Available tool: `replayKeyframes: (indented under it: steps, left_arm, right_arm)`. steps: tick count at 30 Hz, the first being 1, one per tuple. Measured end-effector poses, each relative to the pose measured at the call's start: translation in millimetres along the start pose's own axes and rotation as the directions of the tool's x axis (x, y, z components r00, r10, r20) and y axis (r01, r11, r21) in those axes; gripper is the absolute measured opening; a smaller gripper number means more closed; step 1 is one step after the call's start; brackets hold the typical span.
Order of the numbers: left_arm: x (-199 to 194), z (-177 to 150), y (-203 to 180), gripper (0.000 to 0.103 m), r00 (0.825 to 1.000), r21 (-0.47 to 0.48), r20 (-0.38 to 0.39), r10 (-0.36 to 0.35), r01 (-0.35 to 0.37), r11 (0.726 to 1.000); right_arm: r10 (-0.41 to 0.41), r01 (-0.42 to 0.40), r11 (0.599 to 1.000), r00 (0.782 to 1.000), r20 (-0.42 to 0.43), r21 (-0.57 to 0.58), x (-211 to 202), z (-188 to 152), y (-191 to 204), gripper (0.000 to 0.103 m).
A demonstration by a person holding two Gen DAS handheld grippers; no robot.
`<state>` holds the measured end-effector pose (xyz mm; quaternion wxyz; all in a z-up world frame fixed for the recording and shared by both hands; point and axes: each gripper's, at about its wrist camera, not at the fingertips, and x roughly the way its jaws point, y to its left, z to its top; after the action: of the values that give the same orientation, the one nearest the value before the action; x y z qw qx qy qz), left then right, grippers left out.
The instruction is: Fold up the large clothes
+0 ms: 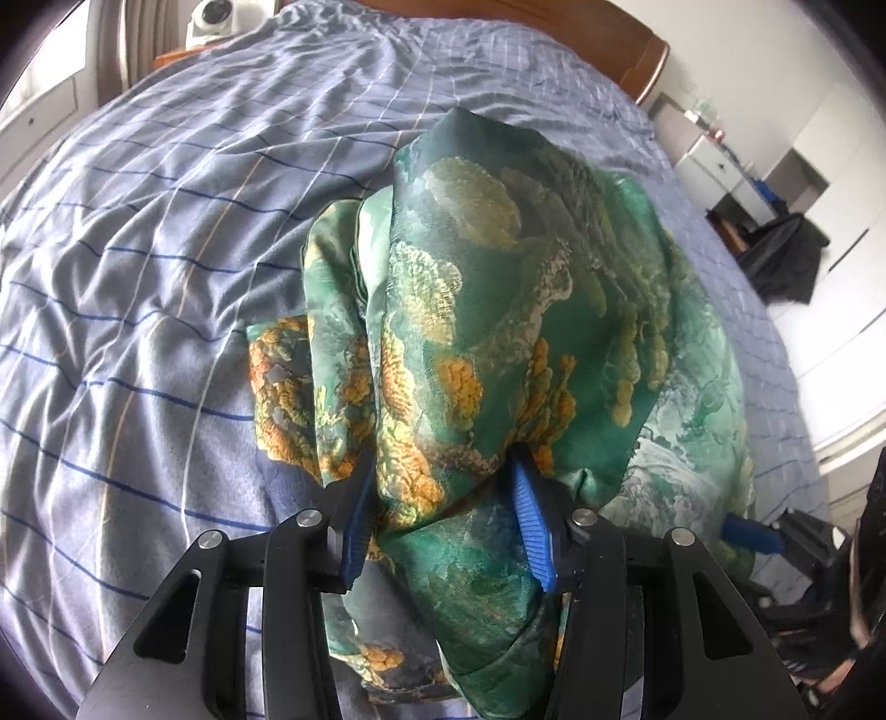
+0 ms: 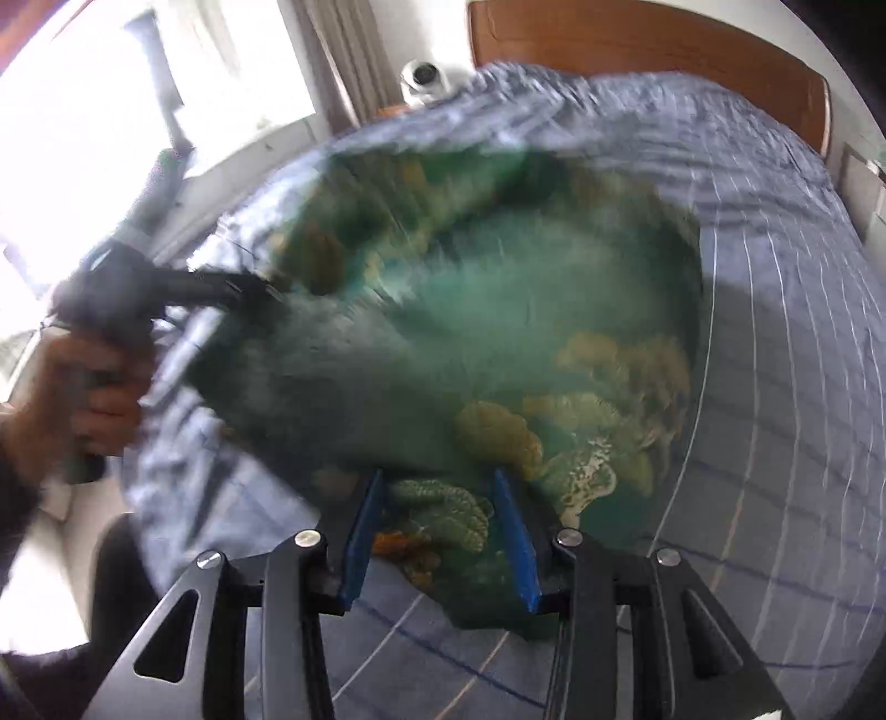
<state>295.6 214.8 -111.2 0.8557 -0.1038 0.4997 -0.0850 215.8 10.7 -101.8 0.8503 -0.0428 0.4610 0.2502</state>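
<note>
On the bed point(image 1: 138, 266), spread over its blue checked cover, lies the green garment point(image 1: 498, 288) with its gold and orange print, already bunched into thick layers. My left gripper point(image 1: 443, 520) has its jaws closed on a heavy gather of that cloth; the fabric fills the gap between the blue pads and bulges past them. My right gripper point(image 2: 437, 531) also has printed cloth between its jaws, and I judge it gripped, though that view is smeared by motion.

To do this fold well, I think both grips should travel together and at the same height, so the carried edge lands square on the layer below rather than skewed. The cloth looks slick and silky; I expect it to slide, so I would set it down gently and release only once it lies flat.

Around me: a wooden headboard point(image 1: 637, 55) at the far end, a small white camera point(image 1: 213, 19) by the window, a dark chair point(image 1: 781, 260) off the bed's side. My left hand point(image 2: 83, 399) sits close to the garment in the right view, so the two grippers could crowd each other.
</note>
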Motion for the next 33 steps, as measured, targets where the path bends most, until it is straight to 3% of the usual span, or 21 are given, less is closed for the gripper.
replayKeyframes:
  steps: [2,6,8,9,11,18,23,33]
  left_arm:
    - [-0.3,1.3,-4.2,0.048,1.0,0.003,0.0,0.028,-0.028,1.0]
    - [-3.5,3.4,-6.3,0.05,0.999,-0.019,0.003,0.037,-0.037,0.999]
    - [-7.8,3.7,-8.0,0.055,0.999,-0.035,0.013,0.047,-0.046,0.998]
    - [-9.1,3.3,-7.8,0.058,0.999,-0.038,0.018,0.05,-0.05,0.998]
    - [-15.2,3.2,-8.4,0.075,0.995,-0.05,0.037,0.09,-0.088,0.995]
    - [-42.2,2.3,-12.6,0.078,0.992,-0.086,0.095,0.087,-0.079,0.993]
    - [-65.3,-3.8,-23.9,0.086,0.988,-0.063,0.145,0.042,-0.033,0.997]
    - [-77.9,-13.1,-40.1,0.086,0.986,-0.013,0.163,0.039,-0.037,0.999]
  right_arm:
    - [-0.058,0.058,0.997,0.998,0.019,-0.045,6.2,-3.5,9.2,0.042]
    - [-0.107,0.111,0.991,0.993,0.055,-0.076,-22.7,-3.7,21.1,0.045]
    - [-0.129,0.134,0.989,0.989,0.071,-0.066,-43.8,-2.8,21.4,0.07]
    - [-0.146,0.151,0.987,0.986,0.085,-0.056,-50.8,-3.6,20.3,0.072]
    - [-0.183,0.189,0.981,0.977,0.109,-0.05,-65.1,-5.4,19.2,0.073]
    - [-0.335,0.342,0.94,0.929,0.156,-0.021,-87.6,-15.5,7.3,0.073]
    - [-0.415,0.424,0.905,0.888,0.2,-0.007,-106.0,-19.3,2.5,0.077]
    - [-0.439,0.444,0.896,0.879,0.186,0.019,-109.0,-20.2,-7.2,0.077]
